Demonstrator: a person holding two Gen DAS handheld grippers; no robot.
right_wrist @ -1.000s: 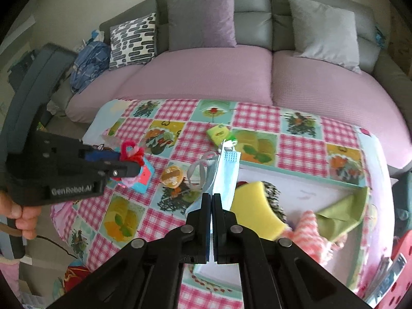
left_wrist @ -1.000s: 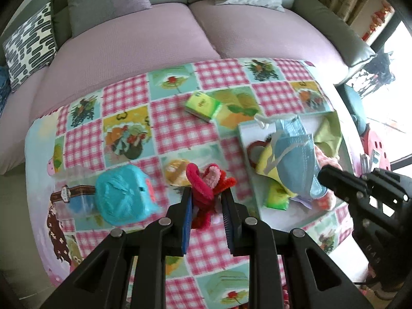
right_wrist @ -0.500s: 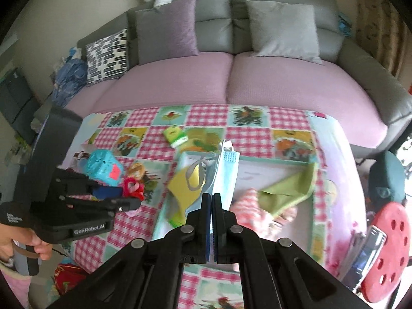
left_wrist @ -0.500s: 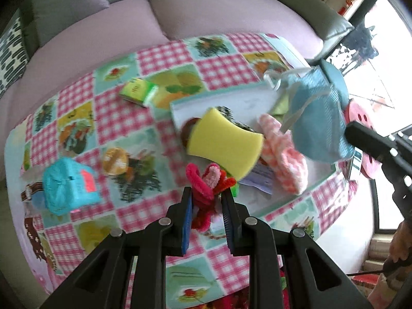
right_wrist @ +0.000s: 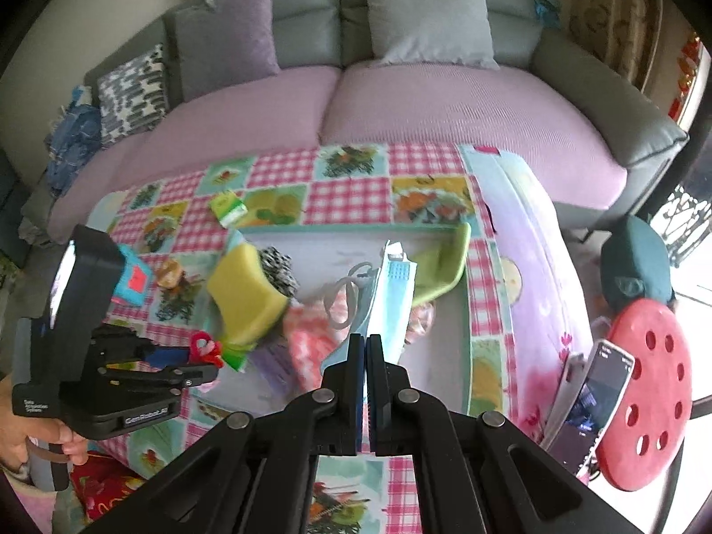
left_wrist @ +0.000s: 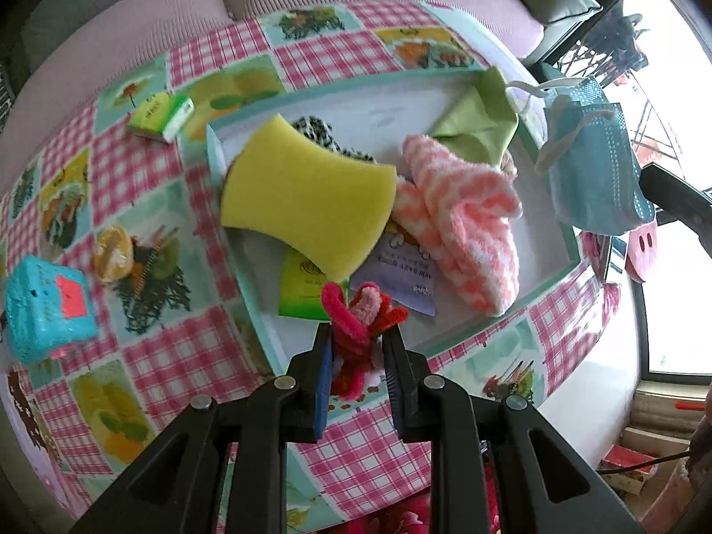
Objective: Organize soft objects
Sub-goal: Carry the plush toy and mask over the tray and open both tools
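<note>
Left wrist – pipe-cleaner bundle (left_wrist: 356, 333) pinched btwn jaws, above tray (left_wrist: 552, 280).

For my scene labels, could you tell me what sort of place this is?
Most likely a home living room: a grey sofa with cushions, and a low table under a checked fruit-print tablecloth.

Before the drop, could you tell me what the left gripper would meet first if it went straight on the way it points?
Probably the tray floor near its front rim, beside the green packet; depth is unclear.
</note>
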